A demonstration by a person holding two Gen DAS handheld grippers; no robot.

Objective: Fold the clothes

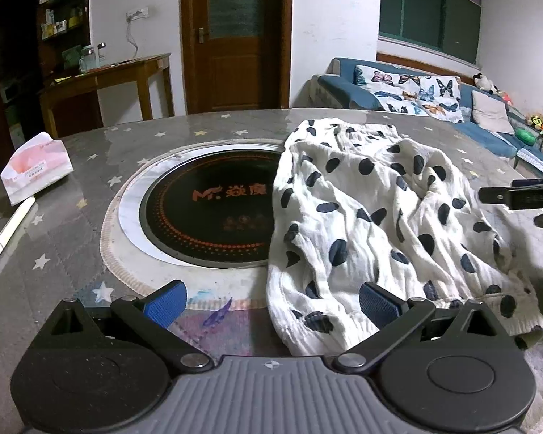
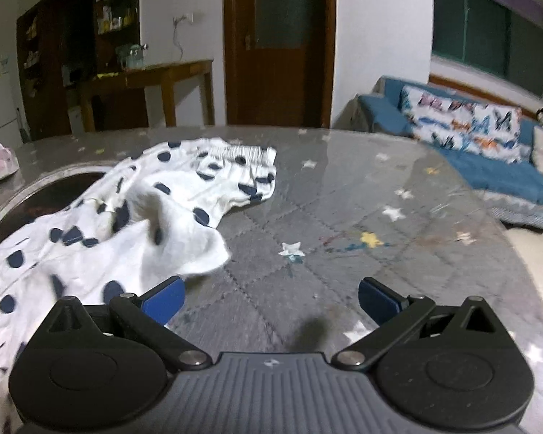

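A tissue pack [image 1: 36, 166] and a white marker [image 1: 9, 229] lie at the left of the worktop [image 1: 72, 253], well apart from the round black cooktop [image 1: 206, 213] set into its middle. The white garment with dark spots [image 1: 380, 217] lies crumpled, one edge draped over the cooktop's right side. The left gripper [image 1: 271, 303] has its fingers spread wide, the right-hand one over the garment's near hem. The right gripper [image 2: 271, 300], fingers likewise released, hovers beside the cloth. The grey, star-patterned worktop faces a wooden door [image 1: 235, 36] and a blue sofa [image 1: 488, 123].
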